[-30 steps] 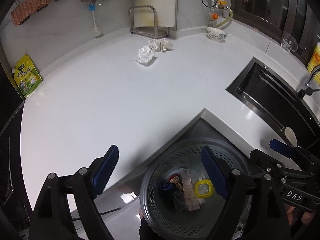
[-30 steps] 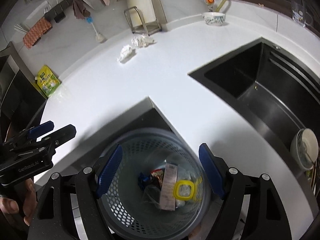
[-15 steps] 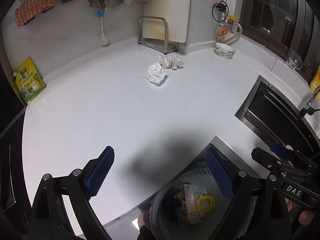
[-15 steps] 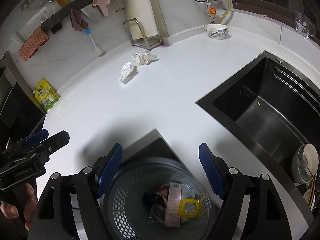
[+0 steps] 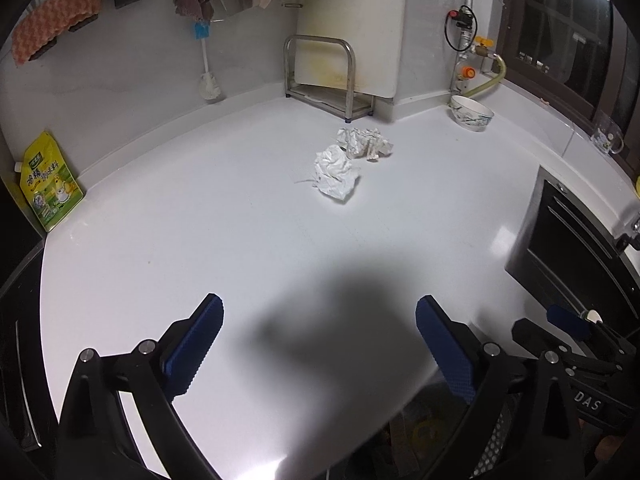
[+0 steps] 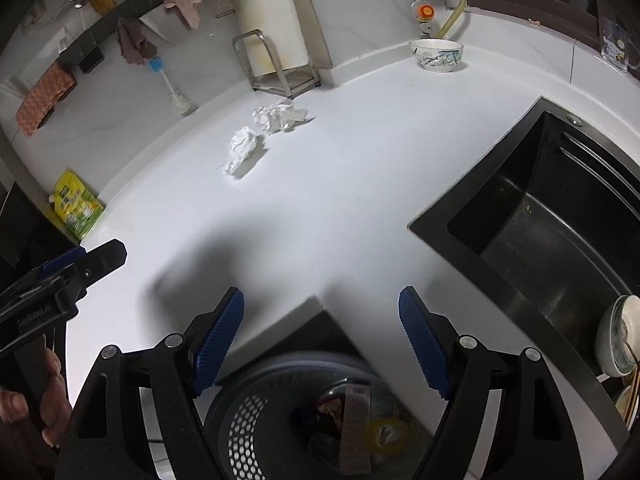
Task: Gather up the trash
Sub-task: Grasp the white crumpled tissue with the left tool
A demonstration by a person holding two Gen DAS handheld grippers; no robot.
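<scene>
Two crumpled paper wads [image 5: 335, 172] [image 5: 365, 142] sit touching mid-frame, slightly above center, on the white counter [image 5: 200, 240], so collecting isn't done. The mesh bin [image 6: 256, 424] at bottom already holds wrappers. Left gripper [image 5: 320, 344] and right gripper [image 6: 320, 332] are both spread wide, holding nothing, well short of the paper.

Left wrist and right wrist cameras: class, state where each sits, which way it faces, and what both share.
Left wrist: on the left gripper, facing across the countertop toward the back wall; right gripper at its right edge.
Right wrist: on the right gripper, angled down over the trash basket; left gripper at left.
Shared: two crumpled paper balls, bowl, sink.
</scene>
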